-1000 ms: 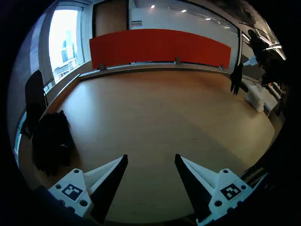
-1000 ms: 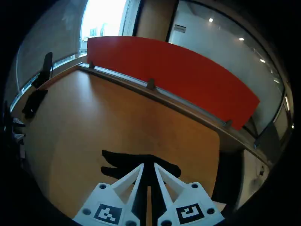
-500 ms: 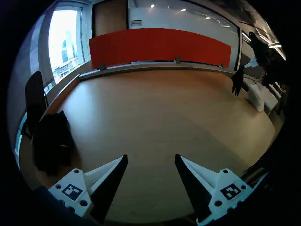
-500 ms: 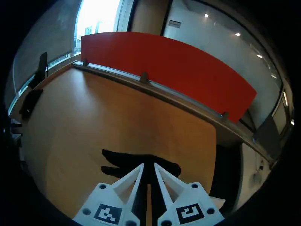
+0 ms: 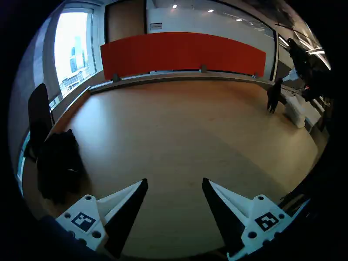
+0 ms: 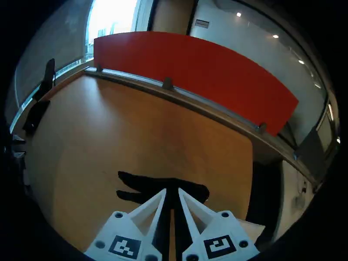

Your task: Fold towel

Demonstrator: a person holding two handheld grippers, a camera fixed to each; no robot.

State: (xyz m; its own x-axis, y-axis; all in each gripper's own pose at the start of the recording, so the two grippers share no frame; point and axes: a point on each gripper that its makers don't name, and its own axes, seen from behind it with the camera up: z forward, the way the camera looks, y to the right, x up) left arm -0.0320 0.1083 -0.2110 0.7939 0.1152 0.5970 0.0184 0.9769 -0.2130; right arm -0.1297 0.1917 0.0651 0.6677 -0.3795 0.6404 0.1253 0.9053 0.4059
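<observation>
The black towel [image 6: 161, 189] is pinched at the tips of the right gripper [image 6: 172, 193], whose 2 white fingers [image 6: 148, 209] are clenched on it, with only a thin slit between them. The cloth spreads out dark to either side of the tips, above the wooden surface [image 6: 130, 130]. In the left gripper view the same towel hangs as a small limp strip at the far right, its lower end close to the surface's right edge; whether it touches the wood I cannot tell.

The left gripper [image 5: 174, 182] is released: its 2 fingers stand wide apart, with nothing but bare wood between them, and they grip nothing.

A dark heap [image 5: 58, 165] lies at the left edge of the surface, near a dark chair back [image 5: 37, 113]. A long red panel [image 5: 182, 50] runs along the far edge. A bright window [image 5: 71, 52] stands left of it. A white bundle [image 5: 296, 114] sits beyond the right edge.
</observation>
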